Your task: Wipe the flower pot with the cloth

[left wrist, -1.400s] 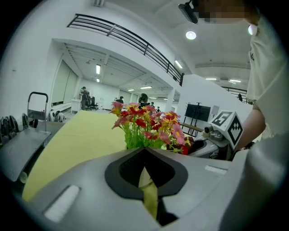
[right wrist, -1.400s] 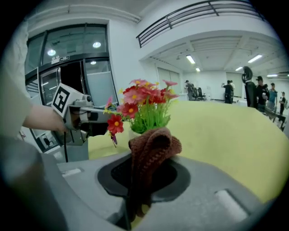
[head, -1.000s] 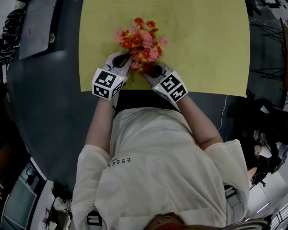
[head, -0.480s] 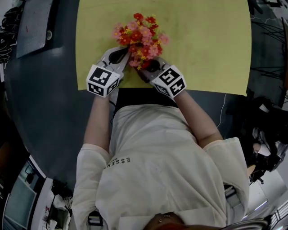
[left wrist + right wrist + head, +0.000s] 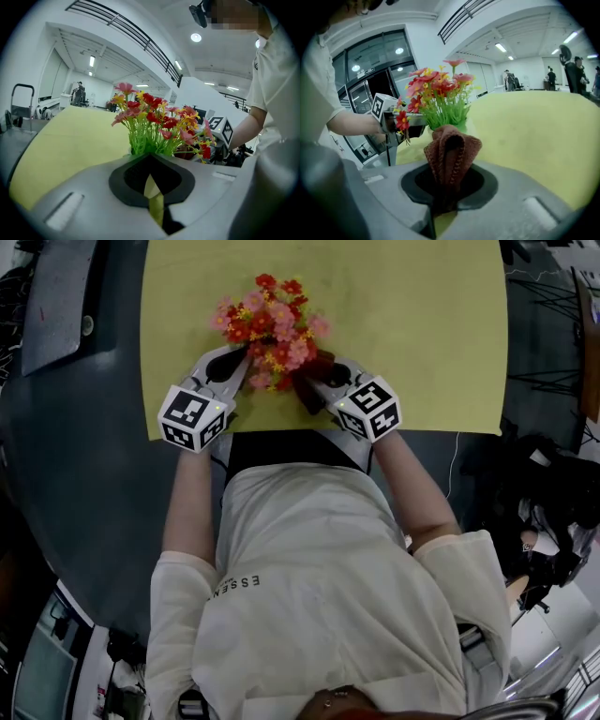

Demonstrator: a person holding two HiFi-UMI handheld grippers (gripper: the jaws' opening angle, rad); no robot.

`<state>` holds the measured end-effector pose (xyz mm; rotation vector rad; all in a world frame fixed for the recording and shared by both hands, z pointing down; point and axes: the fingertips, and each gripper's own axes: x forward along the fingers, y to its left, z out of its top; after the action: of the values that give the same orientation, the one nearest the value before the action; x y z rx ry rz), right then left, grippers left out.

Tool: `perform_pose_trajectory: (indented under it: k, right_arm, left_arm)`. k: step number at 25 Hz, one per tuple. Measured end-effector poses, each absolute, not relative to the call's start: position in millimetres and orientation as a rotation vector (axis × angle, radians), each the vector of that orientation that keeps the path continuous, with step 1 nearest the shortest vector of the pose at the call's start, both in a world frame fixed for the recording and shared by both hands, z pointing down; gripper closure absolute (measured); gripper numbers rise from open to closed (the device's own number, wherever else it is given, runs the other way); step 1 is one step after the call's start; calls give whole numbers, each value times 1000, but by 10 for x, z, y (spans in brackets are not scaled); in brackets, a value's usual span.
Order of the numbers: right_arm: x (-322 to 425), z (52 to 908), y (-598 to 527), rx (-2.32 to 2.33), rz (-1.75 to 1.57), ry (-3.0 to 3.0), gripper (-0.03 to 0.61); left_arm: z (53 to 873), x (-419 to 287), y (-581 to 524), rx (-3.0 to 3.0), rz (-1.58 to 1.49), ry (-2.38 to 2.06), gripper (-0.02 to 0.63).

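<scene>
1 cloth (image 5: 451,150) clamped in right gripper (image 5: 446,185), beside flowers (image 5: 440,101)

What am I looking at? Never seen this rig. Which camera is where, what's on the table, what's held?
No robot: a person holds a two-jaw gripper in each hand. The head view looks down from the person's head; the gripper views look along each gripper's jaws. On the yellow surface stand red and pink flowers. The right gripper is shut on a brown cloth. The left gripper is shut beside the flowers; whether it grips anything is unclear.
</scene>
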<state>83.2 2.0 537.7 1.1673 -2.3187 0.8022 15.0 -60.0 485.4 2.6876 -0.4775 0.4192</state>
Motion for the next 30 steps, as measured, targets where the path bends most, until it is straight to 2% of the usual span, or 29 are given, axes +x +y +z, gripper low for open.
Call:
perform_pose_trajectory:
  k: [8,16,30]
  right_arm:
    - [1520,5286,-601,1242,643,-2213,520]
    - [1280,5348,-969,1182,624,-2267,520]
    - [1109,5383,-559,1062,541,-2274,520]
  left_arm:
    - [4846,186,-600,2670,415,-498,600]
    - [4851,185,-594,2667,430,-545,600]
    - [4868,170,-616,2632,448,-592,604]
